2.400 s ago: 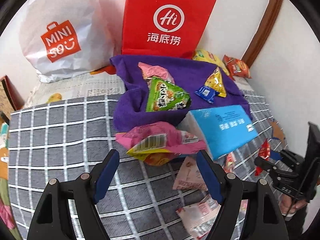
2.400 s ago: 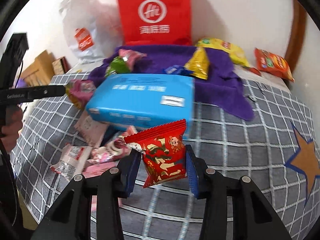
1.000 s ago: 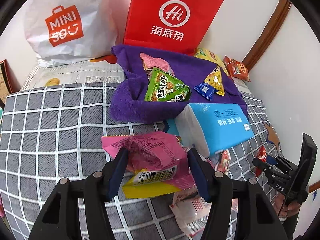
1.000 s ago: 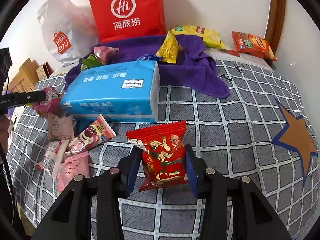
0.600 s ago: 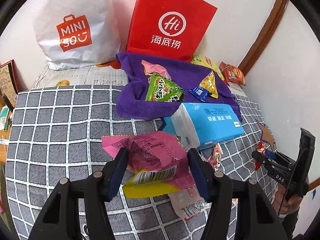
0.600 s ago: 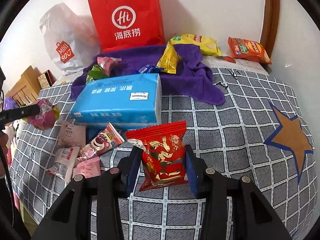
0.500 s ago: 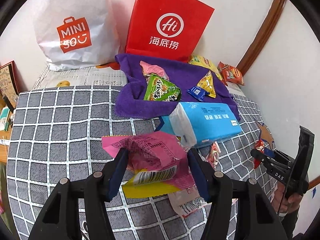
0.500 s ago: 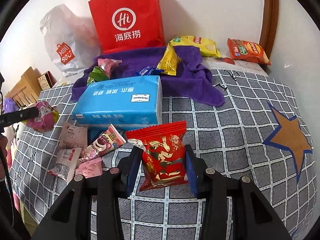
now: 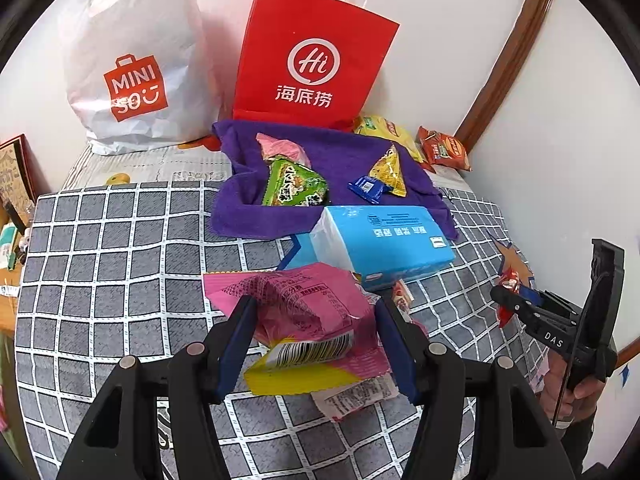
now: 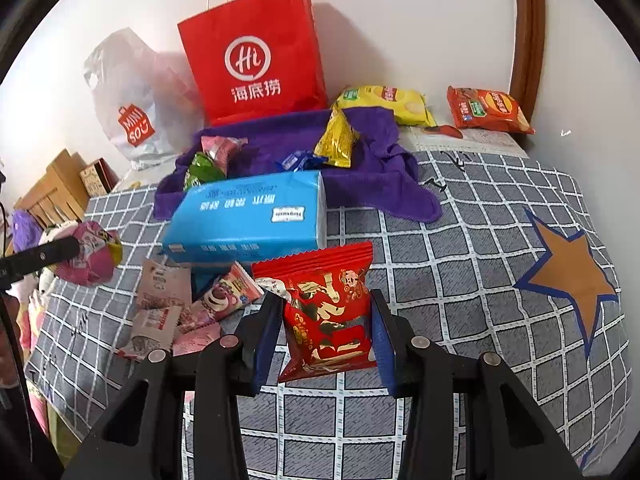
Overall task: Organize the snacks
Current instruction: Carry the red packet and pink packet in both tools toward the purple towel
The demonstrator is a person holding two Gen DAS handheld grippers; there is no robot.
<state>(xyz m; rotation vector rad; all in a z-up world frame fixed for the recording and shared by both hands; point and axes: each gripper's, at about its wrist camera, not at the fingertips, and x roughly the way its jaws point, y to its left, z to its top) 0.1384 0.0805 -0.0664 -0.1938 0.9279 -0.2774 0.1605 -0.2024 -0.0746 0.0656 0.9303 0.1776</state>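
My left gripper point(image 9: 314, 312) is shut on a pink snack bag point(image 9: 296, 312) with a yellow bottom edge, held above the checked cloth. My right gripper point(image 10: 324, 312) is shut on a red snack packet point(image 10: 326, 312). The purple towel point(image 9: 332, 152) at the back holds a green bag point(image 9: 294, 190), a pink packet point(image 9: 280, 146), a yellow triangular bag point(image 9: 390, 170) and a small blue packet point(image 9: 368, 188). Several loose pink and white packets point(image 10: 176, 304) lie left of my right gripper. The right gripper also shows at the right edge of the left wrist view point(image 9: 508, 298).
A blue tissue pack point(image 10: 248, 216) lies in front of the towel. A red paper bag point(image 9: 312, 60) and a white Miniso bag point(image 9: 132, 64) stand against the back wall. A yellow chip bag point(image 10: 384, 102) and a red chip bag point(image 10: 486, 110) lie at the back right.
Both grippers have pulled back and risen, each keeping its packet. The left gripper closed on the pink bag earlier and lifted it.
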